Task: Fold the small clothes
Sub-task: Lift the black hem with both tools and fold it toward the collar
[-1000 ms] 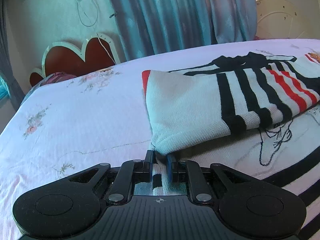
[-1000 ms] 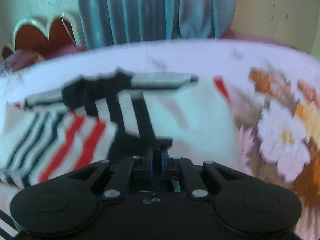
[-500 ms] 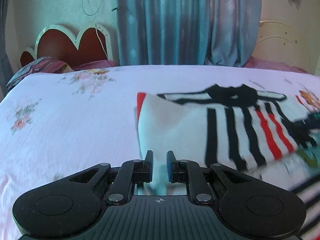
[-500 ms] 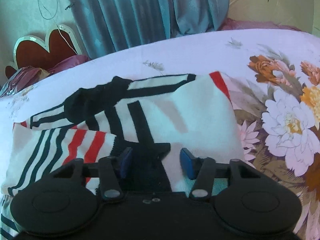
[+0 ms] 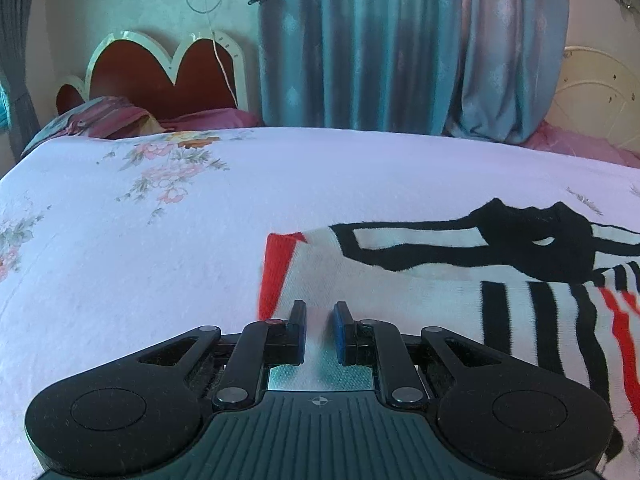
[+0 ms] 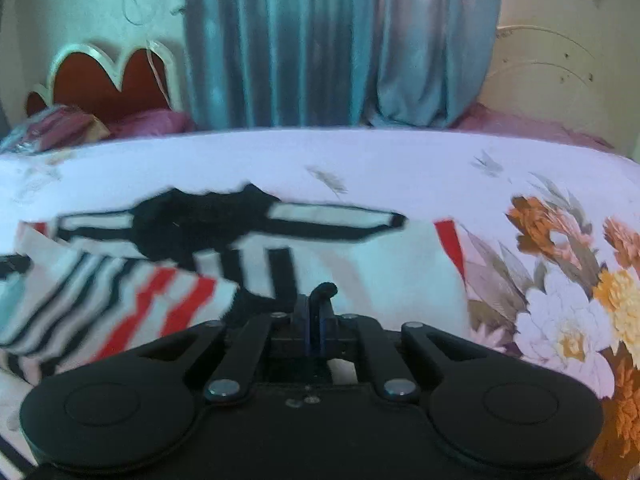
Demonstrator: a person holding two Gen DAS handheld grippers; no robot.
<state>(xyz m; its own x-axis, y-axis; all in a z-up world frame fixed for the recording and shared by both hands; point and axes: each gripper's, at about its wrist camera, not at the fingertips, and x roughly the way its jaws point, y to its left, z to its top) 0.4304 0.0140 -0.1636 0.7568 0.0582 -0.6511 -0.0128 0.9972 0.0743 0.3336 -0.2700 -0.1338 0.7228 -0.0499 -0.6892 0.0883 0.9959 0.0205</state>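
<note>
A white knit sweater (image 5: 420, 292) with black and red stripes lies on the bed, one striped sleeve folded across it. My left gripper (image 5: 320, 322) hovers over the sweater's left edge, by its red trim; the jaws stand a little apart with nothing between them. In the right wrist view the sweater (image 6: 384, 268) fills the middle. My right gripper (image 6: 316, 312) is shut on a black bit of the sweater, a dark loop of knit sticking up between the fingertips. The striped sleeve (image 6: 120, 300) lies to its left.
The bed has a white floral sheet (image 5: 160, 240) on the left and big orange and white flowers (image 6: 560, 300) on the right. A heart-shaped headboard (image 5: 160, 76), pillows and blue curtains (image 5: 400, 40) stand behind.
My left gripper let go of the sweater's corner and moved up along its left edge. My right gripper opened half a second ago and has now shut on the black knit.
</note>
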